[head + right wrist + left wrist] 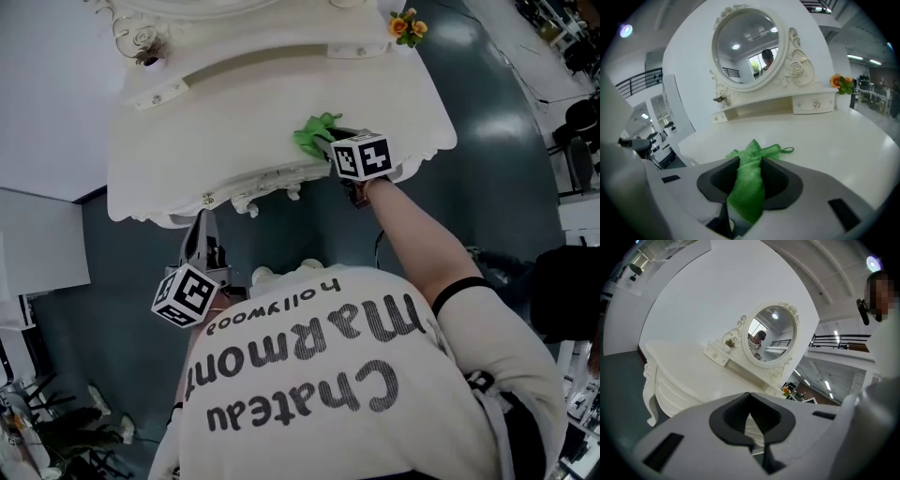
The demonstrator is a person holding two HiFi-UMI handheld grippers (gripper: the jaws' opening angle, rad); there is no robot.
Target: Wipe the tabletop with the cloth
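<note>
The green cloth (754,154) lies bunched near the front edge of the white counter (234,112), toward the person's right. Part of it is gathered into a thick fold and part is spread on the surface ahead, with a small hanging loop (788,150) at one corner. It looks like soft, light microfibre: limp, easily crumpled, with nothing fragile about it, and likely to slide freely on this smooth painted top. A limp cloth is best gripped through a gathered bundle near its middle, so that enough fabric trails flat to do the wiping. A hold on a corner would probably just drag it into a rope.

The right tongs (749,180) are clamped on that gathered fold, with the cloth filling the gap between the pads and running back toward the camera. Only a modest patch appears to touch the counter, so I judge that steady downward pressure will be needed for the cloth to clean rather than skim.

The left tongs (750,401) are closed tip to tip with nothing between them, held low beside the person's body and clear of the counter.

Further back stand an ornate oval mirror (745,44), a little drawer (813,104) and orange flowers (408,26) at the far corner.
</note>
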